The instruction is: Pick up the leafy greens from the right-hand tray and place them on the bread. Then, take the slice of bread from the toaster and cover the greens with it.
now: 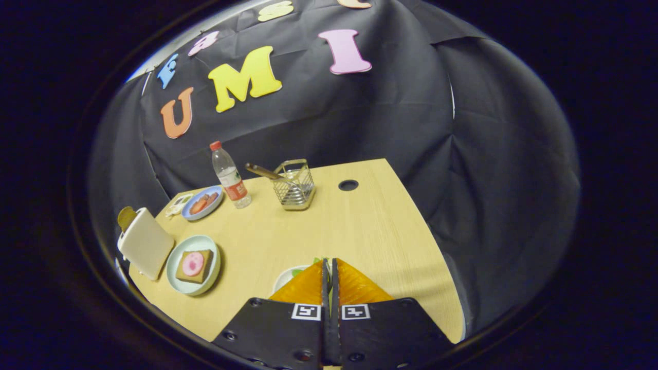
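My gripper [329, 261] is shut, its fingers pressed almost flat together. A scrap of leafy greens [317, 261] peeks out right at the tips, so the thin leaf seems pinched between them. Below and left of the fingers shows the rim of the white right-hand tray [286, 278], with a bit more green on it. Further left, a pale green plate [177, 254] carries a slice of bread [205, 267] topped with a pink round slice [193, 263]. Beside it stands the white toaster [146, 242], and a brown bread slice [126, 217] sticks up from its slot.
At the back of the wooden table [360, 231] are a blue plate [216, 198] with reddish food, a clear water bottle [230, 176] with a red cap, and a wire basket [294, 186] holding a utensil. A round cable hole [348, 185] is behind it.
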Tool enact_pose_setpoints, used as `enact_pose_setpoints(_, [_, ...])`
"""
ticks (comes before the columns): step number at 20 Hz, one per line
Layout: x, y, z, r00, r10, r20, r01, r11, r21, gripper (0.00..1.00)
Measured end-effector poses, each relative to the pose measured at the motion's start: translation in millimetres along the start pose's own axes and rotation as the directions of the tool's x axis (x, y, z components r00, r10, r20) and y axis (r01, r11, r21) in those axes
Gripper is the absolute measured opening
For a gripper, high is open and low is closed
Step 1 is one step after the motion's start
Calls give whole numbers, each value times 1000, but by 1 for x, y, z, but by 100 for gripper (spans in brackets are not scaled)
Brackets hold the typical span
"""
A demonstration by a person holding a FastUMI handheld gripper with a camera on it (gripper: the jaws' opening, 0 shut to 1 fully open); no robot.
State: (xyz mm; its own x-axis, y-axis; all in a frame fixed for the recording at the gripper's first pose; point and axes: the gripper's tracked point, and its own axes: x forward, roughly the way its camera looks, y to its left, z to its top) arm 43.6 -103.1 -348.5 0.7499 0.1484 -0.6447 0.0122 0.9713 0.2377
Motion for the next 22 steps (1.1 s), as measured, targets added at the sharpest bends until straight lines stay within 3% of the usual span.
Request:
enact_pose_setpoints(5, [-26,46,30,999,0,33,1,999,-32,0])
enact_pose_setpoints(9, [-40,113,45,999,23,48,-20,998,-65,0])
enact_pose_setpoints(14, [-40,232,53,991,116,74,-111,992,-63,0])
enact_pose_setpoints(19, [-17,338,31,975,216,54,-213,975,-59,0])
enact_pose_setpoints(22, [4,385,11,961,276,17,-276,961,16,0])
